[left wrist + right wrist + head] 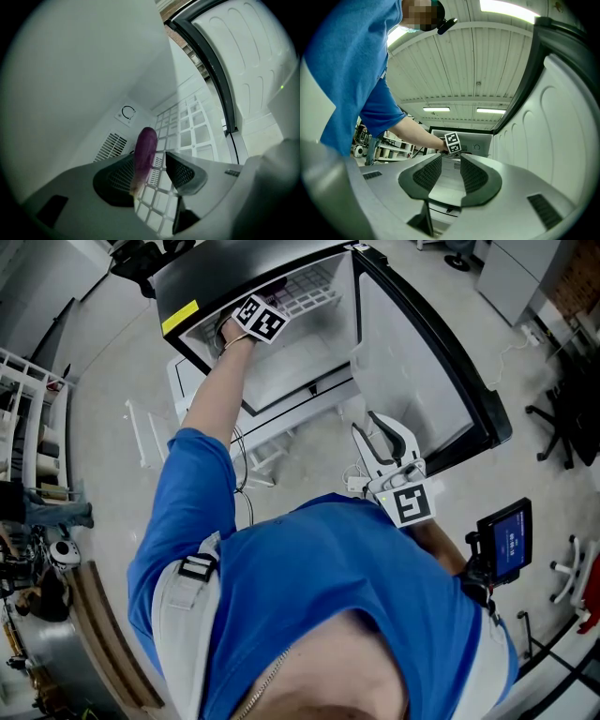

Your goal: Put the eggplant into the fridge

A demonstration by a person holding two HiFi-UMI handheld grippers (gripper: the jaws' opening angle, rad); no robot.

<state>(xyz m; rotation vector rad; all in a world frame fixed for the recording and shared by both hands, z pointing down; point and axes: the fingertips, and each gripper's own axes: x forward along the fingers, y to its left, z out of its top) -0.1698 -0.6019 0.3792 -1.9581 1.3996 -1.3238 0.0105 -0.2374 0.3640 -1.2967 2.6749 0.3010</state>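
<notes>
**Eggplant between open jaws inside the fridge**

The left gripper (pixel 157 159) has its dark, mesh-textured jaws apart. The glossy purple elongated eggplant (pixel 146 147) stands between them, leaning on one jaw with a clear gap to the other, its pale stem end nearest the gripper body. All this is inside the white smooth-walled fridge (pixel 93 70), over its white wire grid shelf (pixel 187 126). A slatted vent (pixel 112 143) and a round dial (pixel 127 111) sit on the fridge's back wall.

The right gripper (pixel 451 159) is outside the fridge, beside its open black-framed door (pixel 422 362) with a moulded white liner. Its ribbed jaws are spread and hold nothing.
</notes>
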